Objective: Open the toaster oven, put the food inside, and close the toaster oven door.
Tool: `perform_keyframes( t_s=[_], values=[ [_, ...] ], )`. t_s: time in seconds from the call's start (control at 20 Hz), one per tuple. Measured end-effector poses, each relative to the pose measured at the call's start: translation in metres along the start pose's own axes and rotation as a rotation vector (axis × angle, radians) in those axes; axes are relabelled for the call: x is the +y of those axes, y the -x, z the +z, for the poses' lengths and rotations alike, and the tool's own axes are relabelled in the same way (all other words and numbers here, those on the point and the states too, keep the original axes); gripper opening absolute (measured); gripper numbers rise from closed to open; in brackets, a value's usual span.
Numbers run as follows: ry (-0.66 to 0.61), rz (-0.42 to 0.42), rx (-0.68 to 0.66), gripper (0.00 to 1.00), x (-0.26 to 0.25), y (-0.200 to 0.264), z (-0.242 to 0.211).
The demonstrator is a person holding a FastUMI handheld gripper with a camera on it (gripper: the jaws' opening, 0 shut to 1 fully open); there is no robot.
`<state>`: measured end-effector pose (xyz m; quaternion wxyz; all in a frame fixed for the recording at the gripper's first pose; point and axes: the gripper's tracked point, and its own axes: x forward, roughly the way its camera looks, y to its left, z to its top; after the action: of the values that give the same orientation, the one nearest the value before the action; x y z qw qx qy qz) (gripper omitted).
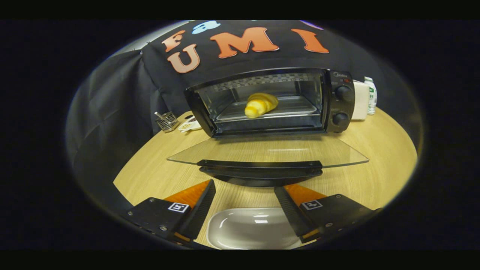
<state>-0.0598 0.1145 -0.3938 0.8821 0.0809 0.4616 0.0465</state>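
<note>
I see the hand-held gripper (244, 197) with its fingers spread apart and holding nothing, hanging above an empty white dish (251, 227) that sits on the wooden worktop (382, 150) between them. Just ahead of the fingers the toaster oven (270, 101) stands with its glass door (268, 152) folded down flat, the black handle (260, 168) nearest me, and a croissant (260, 104) lies inside on the metal tray (296, 107). Left of the oven I make out a small wire rack (167, 121); to its right stands a white bottle (371, 95).
</note>
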Motion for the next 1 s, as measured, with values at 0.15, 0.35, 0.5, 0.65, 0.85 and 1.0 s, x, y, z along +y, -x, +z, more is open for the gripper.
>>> perform_keyframes(
  t_s=[0.15, 0.35, 0.5, 0.65, 0.85, 1.0],
  values=[
    [0.0, -0.035, -0.034, 0.93, -0.004, -0.006, 0.018],
    [0.049, -0.098, -0.078, 0.93, -0.008, -0.018, 0.042],
    [0.074, -0.132, -0.102, 0.93, -0.01, -0.026, 0.06],
    [0.027, -0.132, -0.115, 0.93, -0.015, -0.037, 0.073],
    [0.003, -0.151, -0.148, 0.93, -0.02, -0.042, 0.095],
    [-0.01, -0.168, -0.174, 0.92, -0.025, -0.045, 0.11]
  ],
)
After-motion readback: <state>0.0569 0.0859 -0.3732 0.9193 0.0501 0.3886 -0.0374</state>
